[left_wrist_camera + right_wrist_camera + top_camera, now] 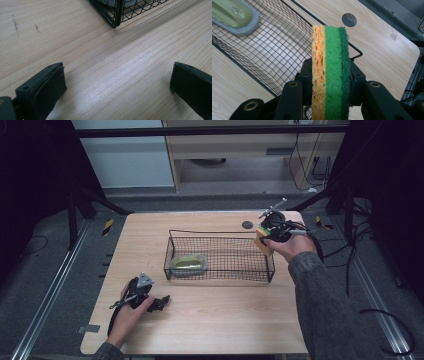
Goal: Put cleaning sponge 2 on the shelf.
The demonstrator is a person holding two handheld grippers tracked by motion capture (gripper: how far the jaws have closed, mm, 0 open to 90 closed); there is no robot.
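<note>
Between the right tool's [329, 87] clamped jaws — a sponge [329, 67] layered orange, green, dark green — left tool [117, 85] apart.

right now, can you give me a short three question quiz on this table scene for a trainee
1. True or false: the right tool is shut on the sponge.
2. Multiple choice: what already lies in the wire basket? A) a green brush with a grey rim B) a mug C) a spoon
3. Fill in: the left tool rests on the wooden table with its jaws ____.

Key: 1 true; 2 A; 3 open
</note>
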